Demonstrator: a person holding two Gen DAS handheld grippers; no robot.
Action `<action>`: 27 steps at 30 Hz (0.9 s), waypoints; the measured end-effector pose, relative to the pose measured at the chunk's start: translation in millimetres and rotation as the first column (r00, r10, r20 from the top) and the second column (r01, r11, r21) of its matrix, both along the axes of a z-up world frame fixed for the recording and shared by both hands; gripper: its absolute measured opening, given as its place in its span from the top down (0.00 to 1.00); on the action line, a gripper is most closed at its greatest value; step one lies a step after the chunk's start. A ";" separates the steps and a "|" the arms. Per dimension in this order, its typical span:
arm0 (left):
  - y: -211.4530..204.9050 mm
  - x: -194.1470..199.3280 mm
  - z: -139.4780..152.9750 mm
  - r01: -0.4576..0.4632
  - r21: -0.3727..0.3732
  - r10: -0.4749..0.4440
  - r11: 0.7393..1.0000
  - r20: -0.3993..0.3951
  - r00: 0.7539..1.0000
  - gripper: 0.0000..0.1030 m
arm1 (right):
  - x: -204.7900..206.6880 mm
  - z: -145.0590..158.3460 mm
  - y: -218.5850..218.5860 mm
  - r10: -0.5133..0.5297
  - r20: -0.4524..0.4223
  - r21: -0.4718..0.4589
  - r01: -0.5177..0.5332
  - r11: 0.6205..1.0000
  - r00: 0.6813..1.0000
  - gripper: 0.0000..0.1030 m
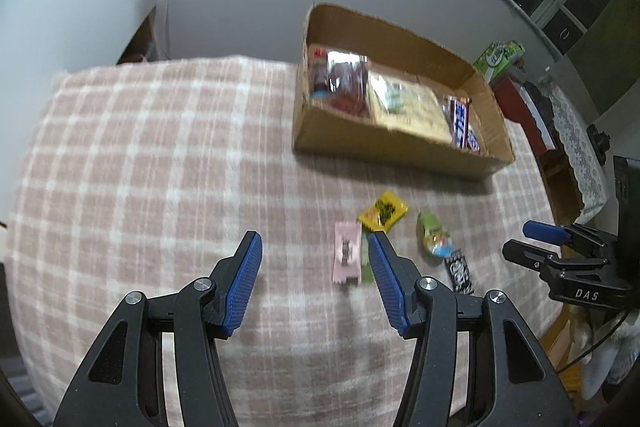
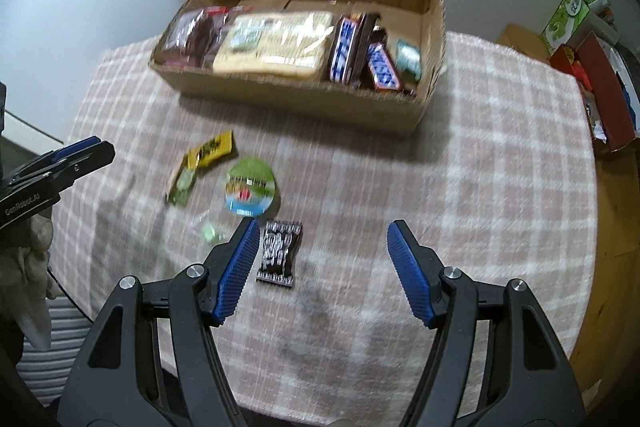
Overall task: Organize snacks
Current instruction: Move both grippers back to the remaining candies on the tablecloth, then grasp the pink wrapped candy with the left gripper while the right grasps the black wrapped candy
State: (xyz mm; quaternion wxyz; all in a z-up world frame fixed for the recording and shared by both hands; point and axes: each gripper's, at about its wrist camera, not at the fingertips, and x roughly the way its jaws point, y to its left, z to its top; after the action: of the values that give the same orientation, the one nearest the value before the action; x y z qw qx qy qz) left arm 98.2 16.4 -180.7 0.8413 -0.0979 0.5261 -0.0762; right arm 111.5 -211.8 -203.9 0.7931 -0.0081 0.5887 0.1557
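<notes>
Black snack packet (image 2: 279,251), long axis near-to-far, flat on the checked cloth (image 2: 480,155); left gripper (image 1: 315,283) and right gripper (image 2: 320,267) both spread apart, empty.

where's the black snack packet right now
The black packet lies flat on the checked tablecloth, outside the cardboard box, just below the round green-lidded cup. In the right wrist view it sits beside that gripper's left fingertip.
</notes>
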 end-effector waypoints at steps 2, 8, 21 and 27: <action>-3.2 -1.5 -6.2 0.008 -0.004 -0.008 1.000 -0.015 1.000 0.47 | -4.6 -6.3 1.8 0.004 -0.015 0.002 -0.004 1.000 1.000 0.33; -9.8 -3.3 -17.6 0.029 -0.020 -0.030 0.999 -0.045 0.999 0.51 | -11.2 -21.6 8.1 0.012 -0.049 0.006 -0.012 1.000 0.999 0.33; -20.0 12.9 -32.9 0.062 -0.022 -0.063 0.998 -0.079 0.995 0.61 | -4.9 -42.4 24.8 0.025 -0.091 -0.002 -0.025 1.000 0.995 0.41; -27.3 16.4 -39.0 0.089 -0.001 -0.088 0.996 -0.090 0.992 0.69 | -1.9 -49.1 31.6 0.027 -0.101 -0.001 -0.027 1.000 0.995 0.48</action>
State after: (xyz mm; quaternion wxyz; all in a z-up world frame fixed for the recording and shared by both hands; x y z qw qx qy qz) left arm 114.6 -10.9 -219.7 0.8128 -0.0765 0.5673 -0.1082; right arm 109.6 -180.3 -253.0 0.7601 -0.0088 0.6282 0.1659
